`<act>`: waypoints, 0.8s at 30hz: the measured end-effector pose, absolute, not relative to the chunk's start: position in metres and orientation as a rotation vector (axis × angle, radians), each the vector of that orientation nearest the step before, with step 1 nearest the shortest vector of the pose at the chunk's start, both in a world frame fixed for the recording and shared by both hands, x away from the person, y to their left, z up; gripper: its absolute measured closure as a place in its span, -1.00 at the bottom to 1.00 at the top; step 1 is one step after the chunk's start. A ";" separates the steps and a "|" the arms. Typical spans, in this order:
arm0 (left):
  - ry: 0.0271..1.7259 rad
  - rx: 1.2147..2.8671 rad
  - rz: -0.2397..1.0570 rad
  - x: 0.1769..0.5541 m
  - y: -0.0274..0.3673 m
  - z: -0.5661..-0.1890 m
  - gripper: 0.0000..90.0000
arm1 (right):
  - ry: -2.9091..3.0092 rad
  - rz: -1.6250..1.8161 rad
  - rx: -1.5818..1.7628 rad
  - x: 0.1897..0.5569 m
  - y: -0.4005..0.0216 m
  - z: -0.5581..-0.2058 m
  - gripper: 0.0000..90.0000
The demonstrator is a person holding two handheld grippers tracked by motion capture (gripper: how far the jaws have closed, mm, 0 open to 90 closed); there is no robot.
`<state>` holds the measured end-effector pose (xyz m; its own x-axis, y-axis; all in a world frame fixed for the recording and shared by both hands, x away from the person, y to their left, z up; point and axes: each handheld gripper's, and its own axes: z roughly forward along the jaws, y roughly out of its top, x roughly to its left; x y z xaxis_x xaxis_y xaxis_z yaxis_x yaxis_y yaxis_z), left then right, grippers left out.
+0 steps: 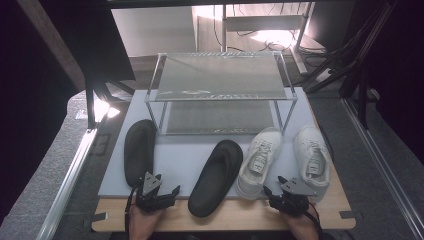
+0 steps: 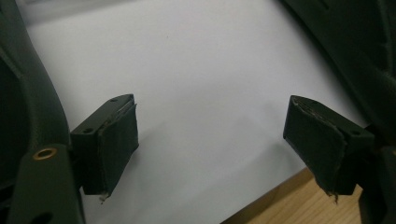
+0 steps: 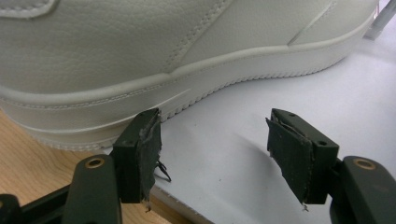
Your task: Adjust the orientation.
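Clear acrylic forms the two-tier rack [image 1: 220,75] at the far end of my grey mat [image 1: 190,157], with two black slippers, one at the left [image 1: 138,150] and one mid-mat [image 1: 216,177], and two white sneakers, one left [image 1: 260,160] and one right [image 1: 312,160], lined up before it. My left gripper [image 1: 157,192] hangs between the slippers, jaws spread wide over bare mat. My right gripper [image 1: 280,192] sits just beside the left sneaker's heel, jaws wide and holding nothing.
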<state>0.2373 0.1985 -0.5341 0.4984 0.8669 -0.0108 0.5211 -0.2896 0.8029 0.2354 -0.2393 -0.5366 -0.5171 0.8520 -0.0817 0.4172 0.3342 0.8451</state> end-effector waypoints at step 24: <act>1.163 1.925 0.544 0.243 0.207 -0.514 -0.54 | 2.080 1.091 1.110 0.235 -0.239 -0.537 -0.21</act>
<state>0.2432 0.2075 -0.5139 0.4842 0.8739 -0.0423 0.5278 -0.2532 0.8108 0.2354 -0.2394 -0.5366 -0.5167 0.8523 -0.0816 0.4175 0.3340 0.8451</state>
